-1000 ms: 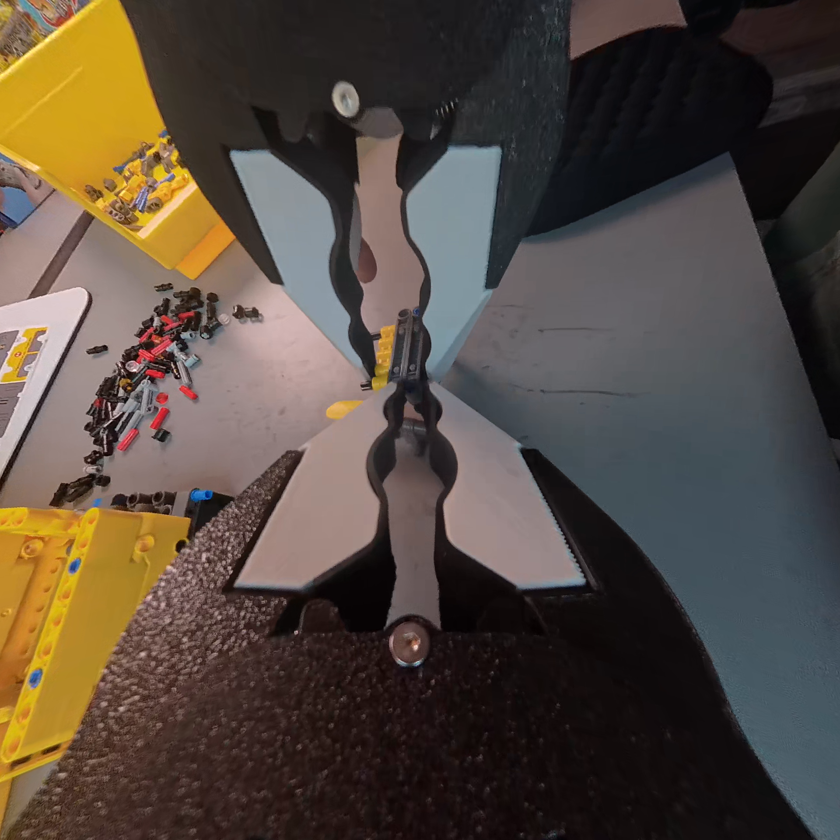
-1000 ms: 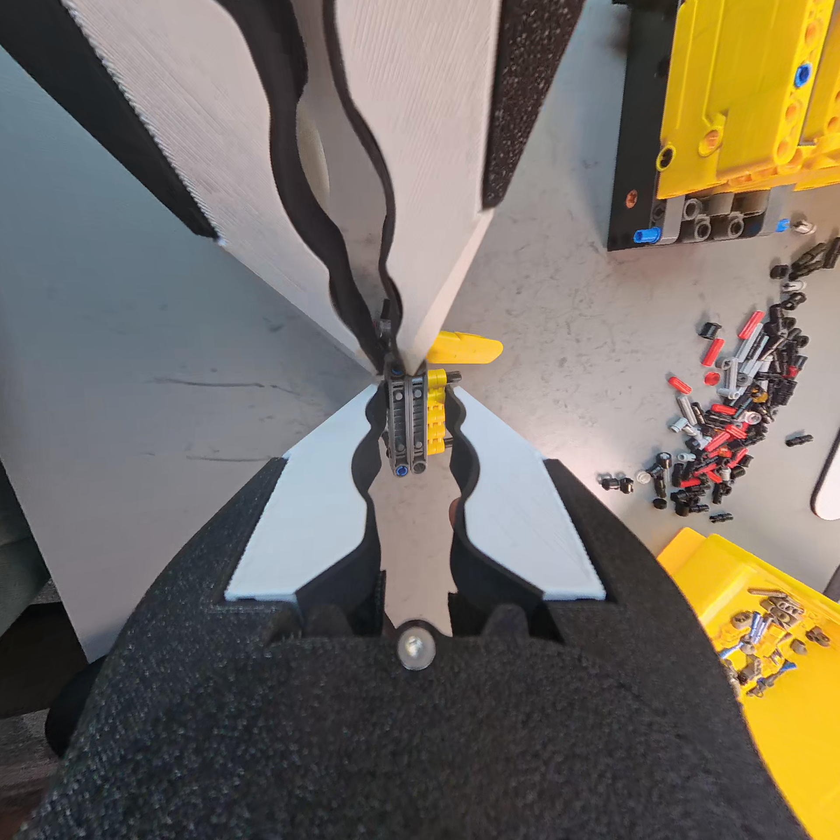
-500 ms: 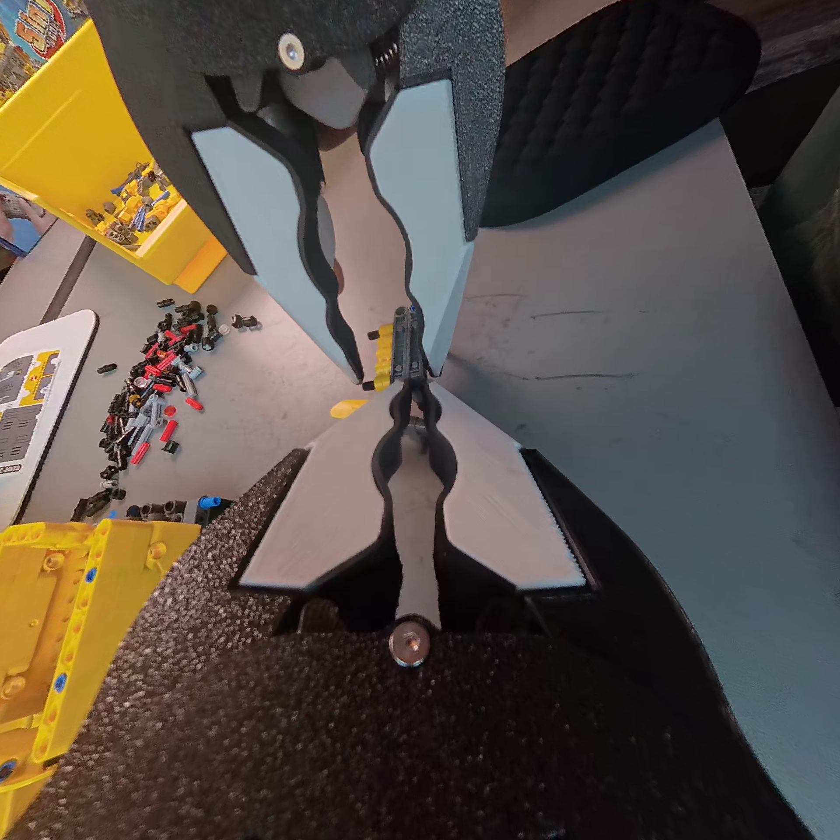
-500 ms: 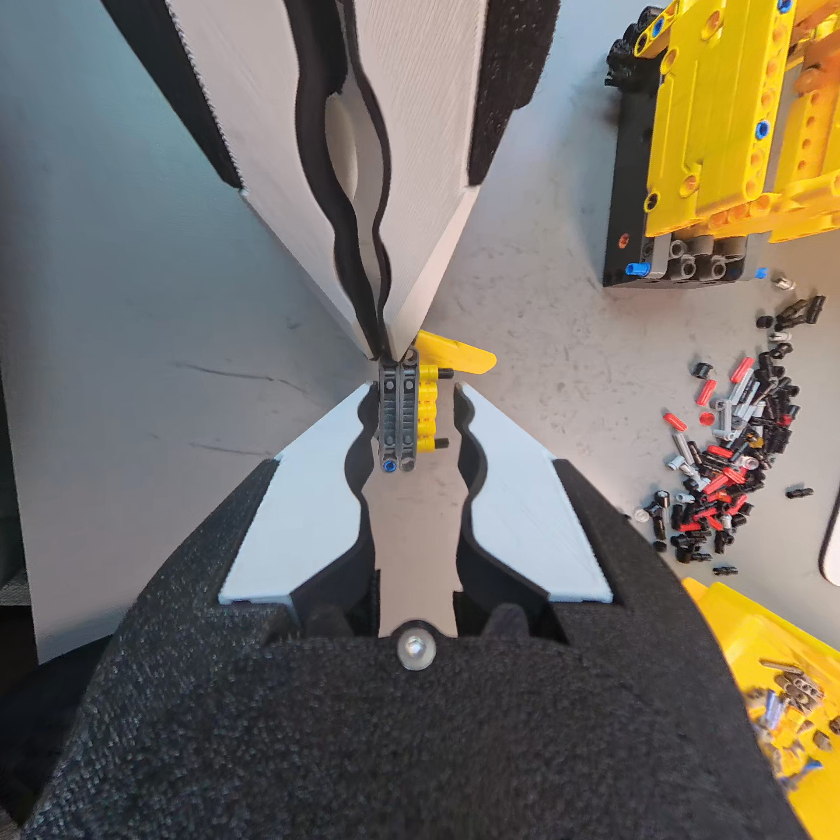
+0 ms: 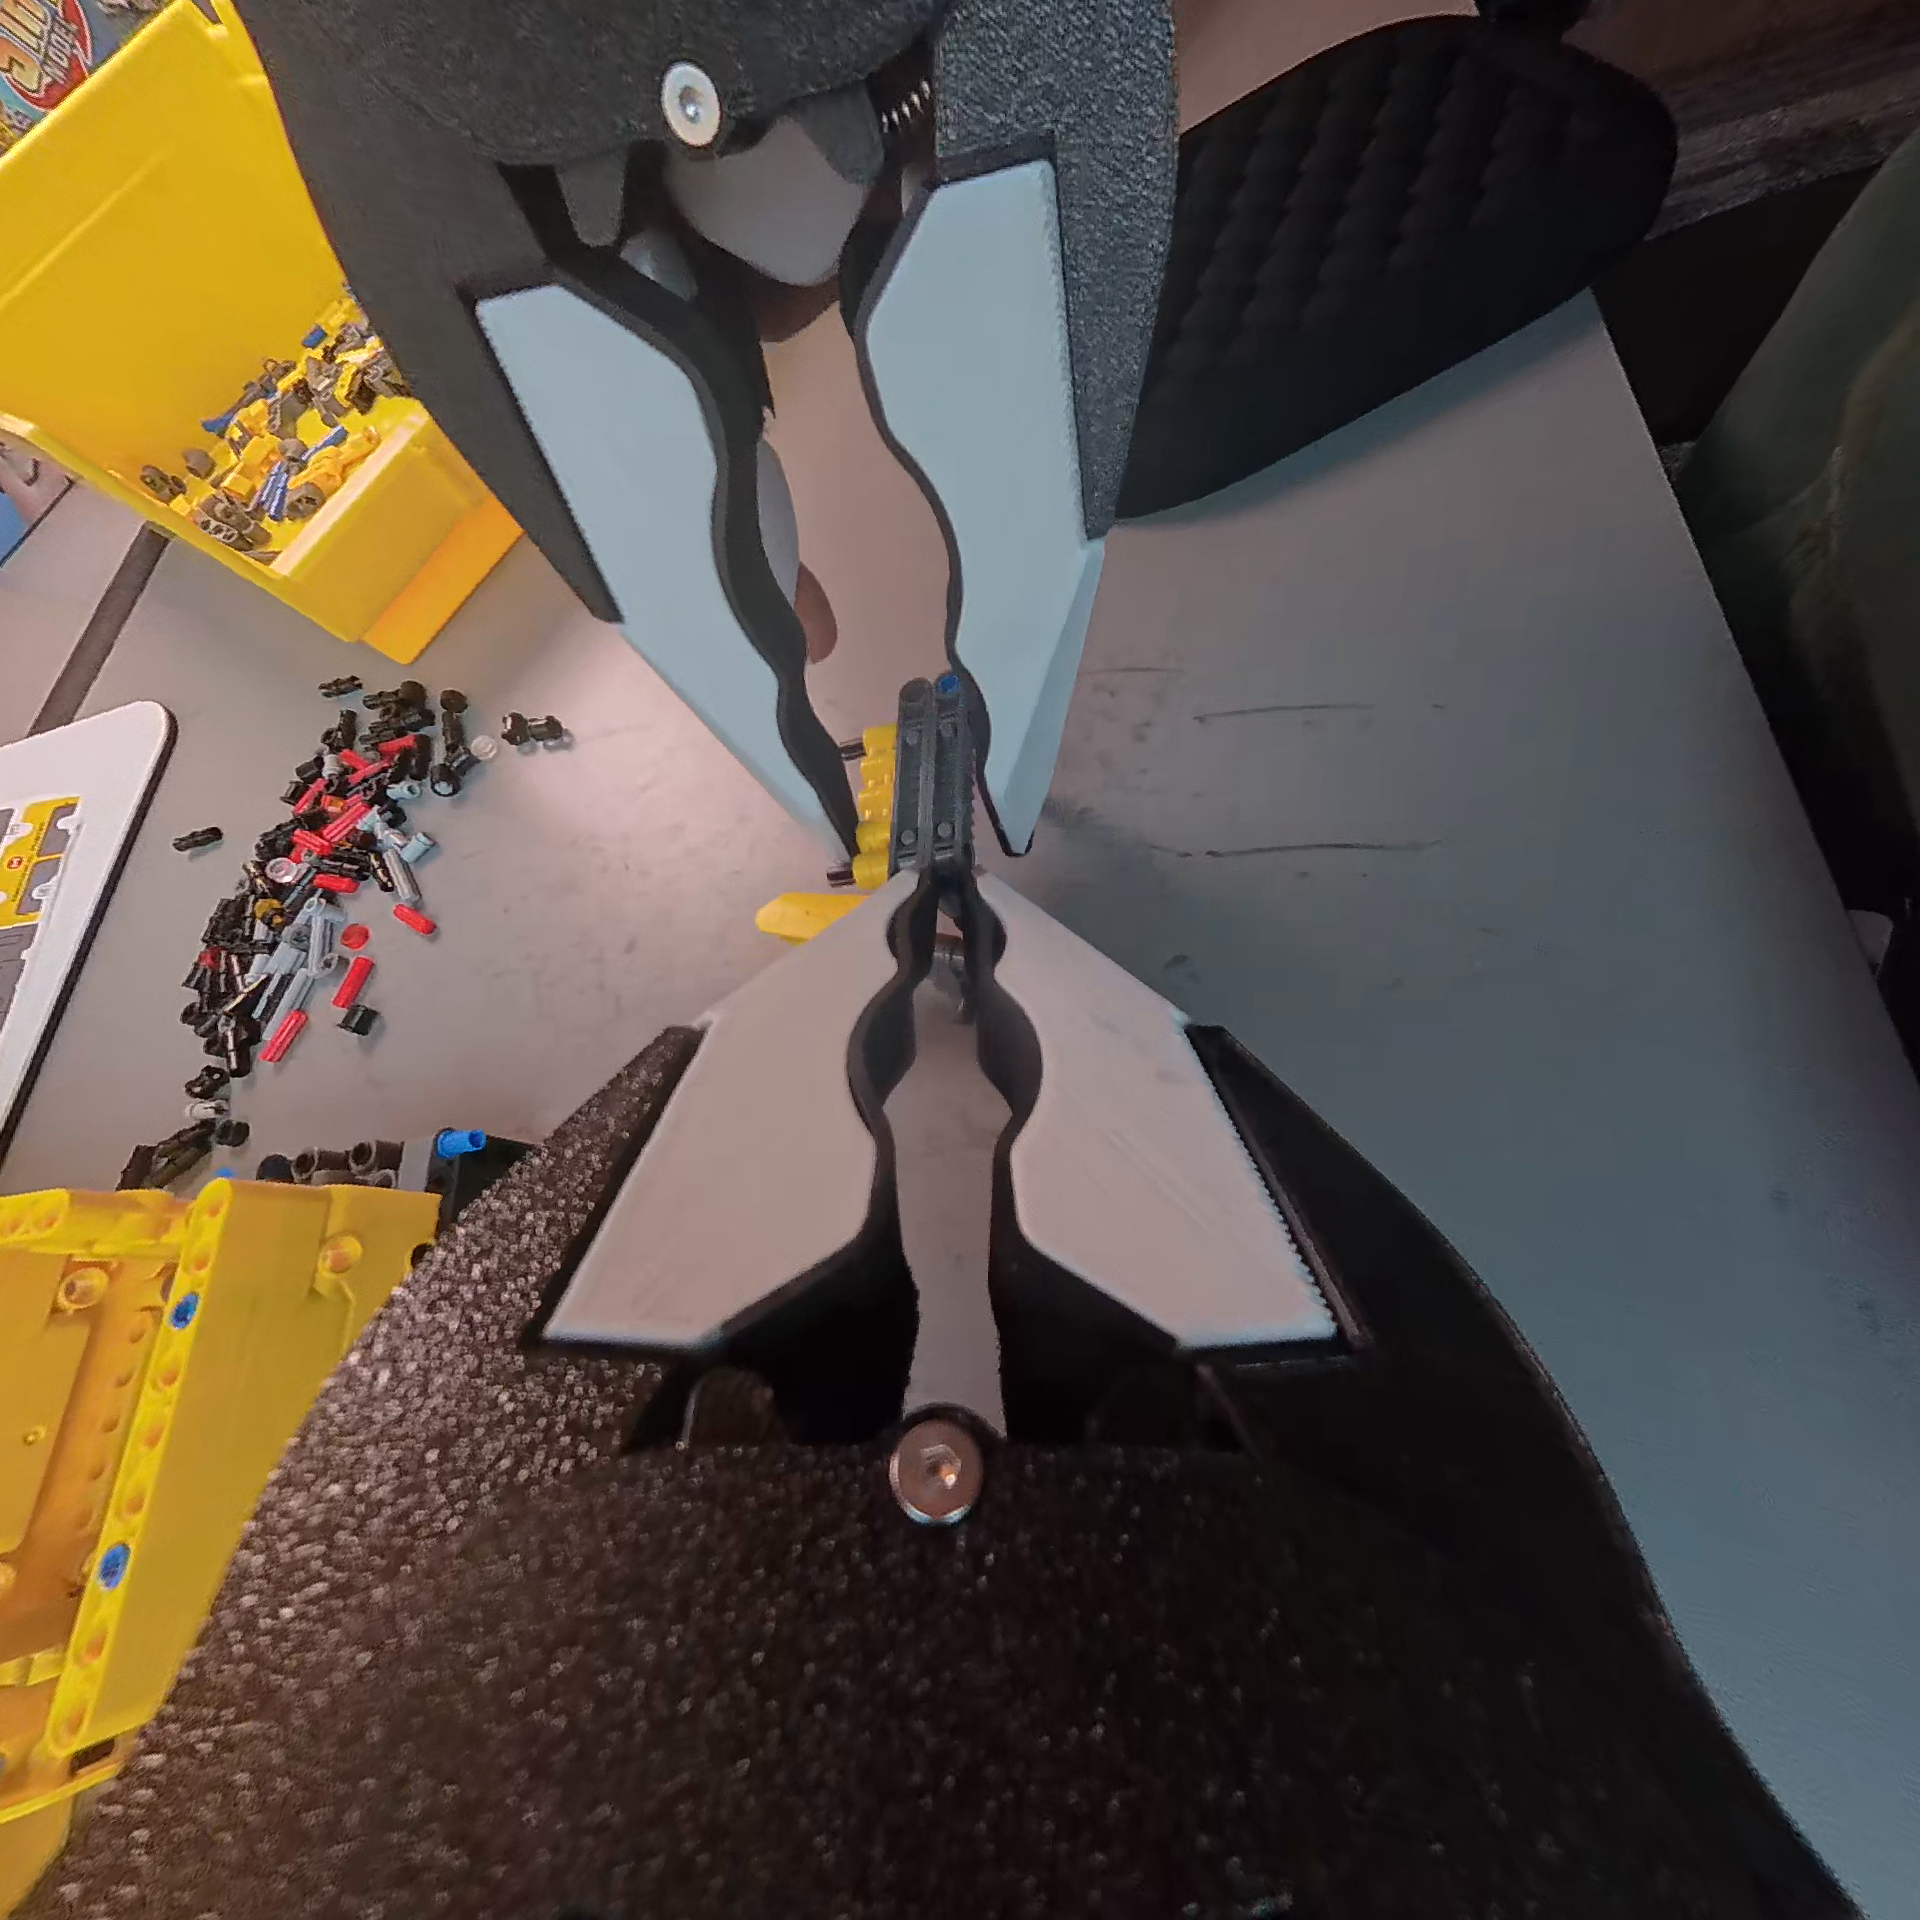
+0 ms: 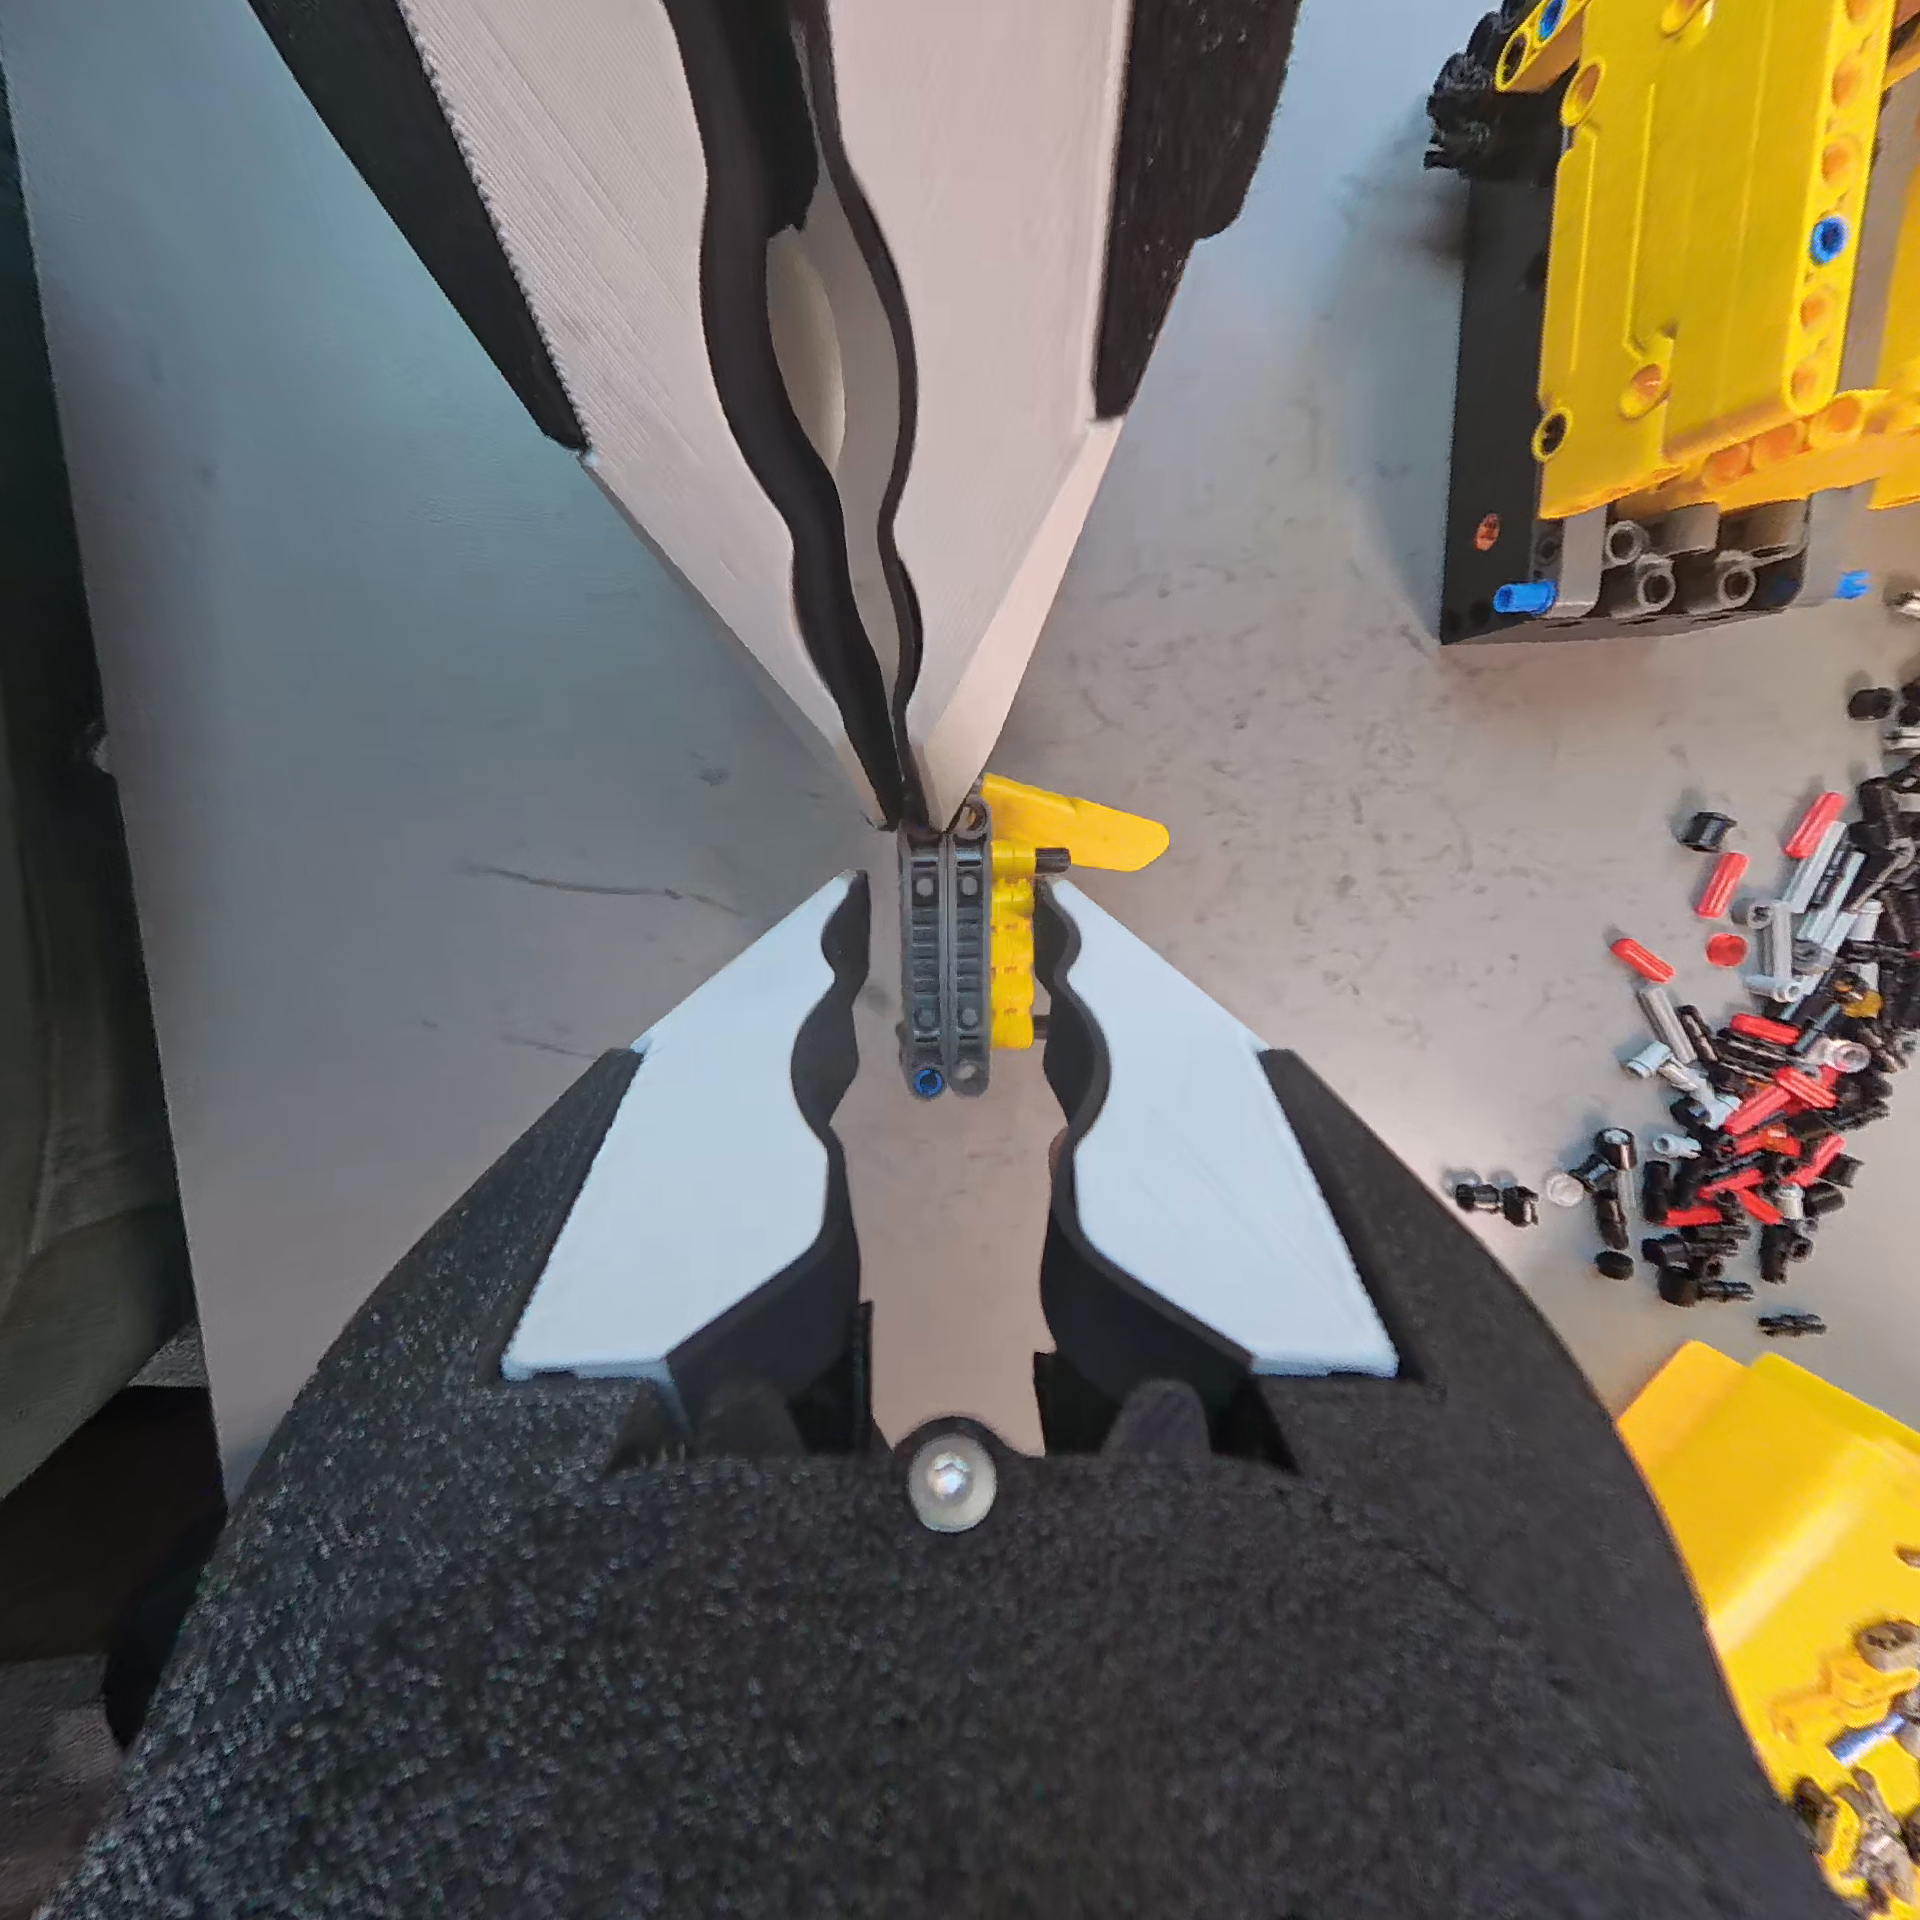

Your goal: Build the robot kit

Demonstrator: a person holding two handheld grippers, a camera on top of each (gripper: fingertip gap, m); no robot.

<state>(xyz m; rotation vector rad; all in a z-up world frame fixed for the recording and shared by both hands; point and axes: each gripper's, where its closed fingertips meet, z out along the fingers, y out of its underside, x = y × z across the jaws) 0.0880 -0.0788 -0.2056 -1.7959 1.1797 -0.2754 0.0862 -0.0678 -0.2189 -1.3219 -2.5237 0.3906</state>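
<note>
printed matter appears on a white instruction sheet (image 5: 62, 883) and a colourful box corner (image 5: 42, 52) at the left edge; none is legible.

Centre of both wrist views: a small brick assembly (image 6: 954, 966) of two dark grey beams, a yellow block on one side and a blue pin at its tip. Behind it lies a plain yellow piece (image 6: 1081, 831). The gripper fingers (image 6: 707, 1174) are pale blue-grey, edged in black — their housings speckled black. The table (image 5: 1403, 831) is light grey with dark scuffs. At mid left of the left view, a loose pile of small parts (image 5: 312, 862) mixes black, red and grey. Yellow bin (image 5: 177, 343) upper left — yellow model (image 6: 1704, 270) with blue pins upper right of the right view.
</note>
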